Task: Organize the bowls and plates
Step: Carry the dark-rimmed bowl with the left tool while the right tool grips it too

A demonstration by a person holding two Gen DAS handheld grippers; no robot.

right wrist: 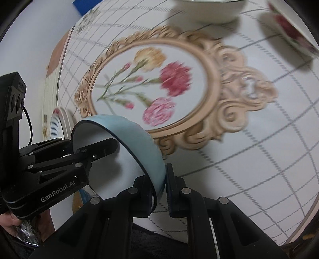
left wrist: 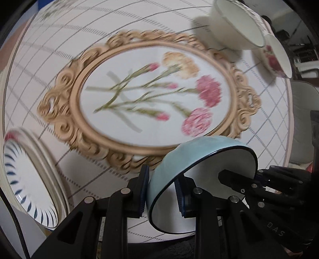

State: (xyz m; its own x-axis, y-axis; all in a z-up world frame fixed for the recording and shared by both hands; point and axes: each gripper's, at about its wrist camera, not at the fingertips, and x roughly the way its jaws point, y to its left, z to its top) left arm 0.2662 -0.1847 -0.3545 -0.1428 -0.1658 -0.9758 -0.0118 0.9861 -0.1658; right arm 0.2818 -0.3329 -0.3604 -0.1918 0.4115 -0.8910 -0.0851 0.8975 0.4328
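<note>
A light blue bowl [left wrist: 179, 159] with a white inside and dark rim hangs tilted above the table, held by both grippers at once. My left gripper [left wrist: 162, 194] is shut on its rim on one side. My right gripper [right wrist: 159, 189] is shut on the opposite rim of the blue bowl [right wrist: 137, 137]; its finger also reaches into the bowl in the left wrist view [left wrist: 235, 179]. A stack of plates [left wrist: 30, 179] with blue leaf marks lies at the left. A white bowl [left wrist: 237, 25] and a rose-patterned bowl [left wrist: 277, 57] stand at the far right.
The table wears a white grid cloth [left wrist: 139, 39] with a gold-framed flower print [left wrist: 149, 93]. A grey chair [left wrist: 303, 123] stands past the table's right edge. The plate stack shows in the right wrist view [right wrist: 57, 123], with both bowls at the top: the white bowl [right wrist: 207, 14] and the rose bowl [right wrist: 293, 29].
</note>
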